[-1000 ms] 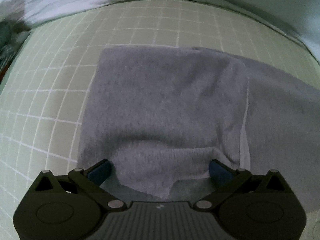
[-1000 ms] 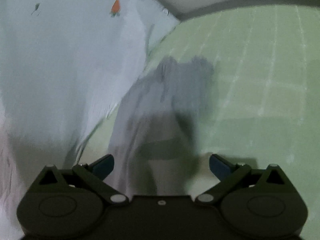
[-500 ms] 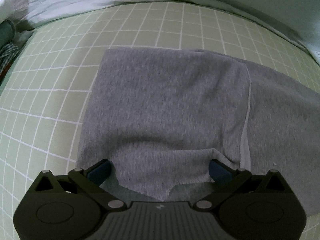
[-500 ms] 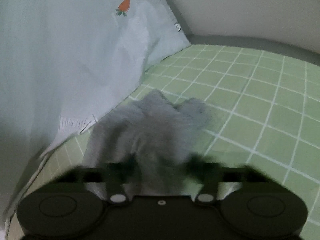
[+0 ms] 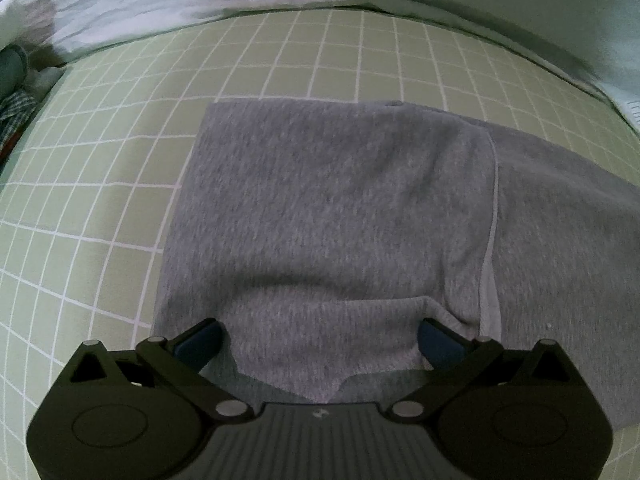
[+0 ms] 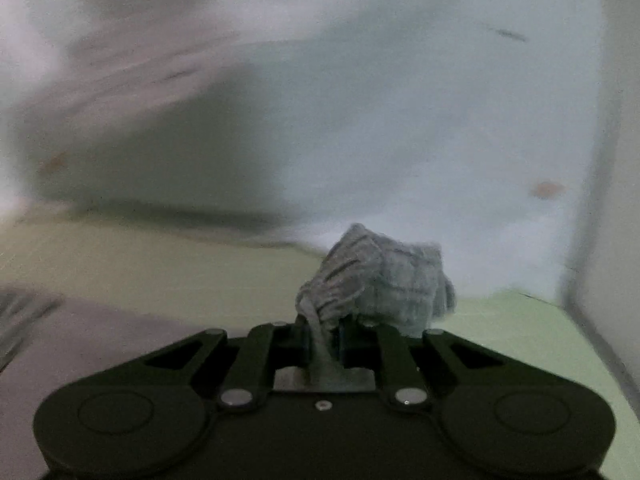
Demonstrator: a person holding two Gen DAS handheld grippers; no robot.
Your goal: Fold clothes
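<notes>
The jaws of the left gripper (image 5: 320,342) stand wide apart, released, their blue pads (image 5: 198,340) at 8 and 4 o'clock in the left wrist view with nothing pinched between them. Between and beyond them lies the soft grey knitted garment (image 5: 332,216), spread flat on the pale green sheet with a white grid pattern (image 5: 100,184). A near hem of the grey cloth sags toward the gripper body and ends in a ragged point at 6 o'clock. The garment's left edge runs straight from 7 toward 11 o'clock. A paler seam or folded edge (image 5: 493,240) crosses the cloth on the right, from about 1 o'clock down toward 4 o'clock, and more grey fabric extends past it to the picture's right rim. At 10 o'clock, at the sheet's far corner, sits a crumpled heap of checked cloth (image 5: 18,120), too small to identify further. Pale bluish-white bedding (image 5: 168,4) rims the far side from 10 to 2 o'clock.

The jaws of the right gripper (image 6: 322,340) are clenched together, grasping a bunched fold of the grey knitted garment (image 6: 380,280). The wad rises from the pinch toward 1 o'clock, with a thin strip of cloth trailing down between the fingers toward the gripper body. The right wrist view is heavily blurred. Behind the wad hangs a pale blue fabric with small orange marks (image 6: 400,120), and green sheet shows at 9 and 4 o'clock. A grey patch at 8 o'clock is too smeared to name.
</notes>
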